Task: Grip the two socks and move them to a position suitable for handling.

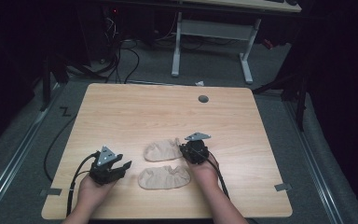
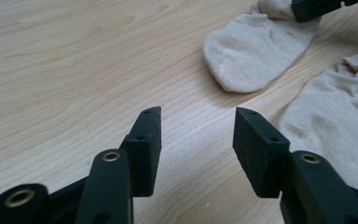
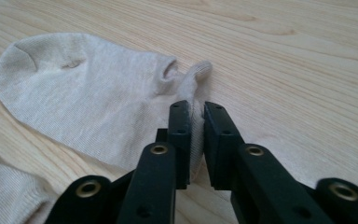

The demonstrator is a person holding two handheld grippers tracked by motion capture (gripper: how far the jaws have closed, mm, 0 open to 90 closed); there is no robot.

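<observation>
Two beige ankle socks lie on the wooden table (image 1: pixel 168 112). The far sock (image 1: pixel 162 150) (image 3: pixel 84 93) (image 2: pixel 256 49) lies flat, its cuff end toward my right gripper (image 1: pixel 186 150) (image 3: pixel 196 108). That gripper is shut on the far sock's heel edge, with the fabric pinched between its black jaws. The near sock (image 1: pixel 164 178) (image 2: pixel 335 116) lies just in front of it. To the left of the near sock, my left gripper (image 1: pixel 123 164) (image 2: pixel 198 114) stands open over bare wood, with nothing between its fingers.
A round grommet hole (image 1: pixel 203 99) sits near the table's far edge. Beyond the table stand a white desk frame (image 1: pixel 214 32) and loose cables (image 1: pixel 121 56) on the grey floor. Tape marks (image 1: pixel 283 187) show at the front corners.
</observation>
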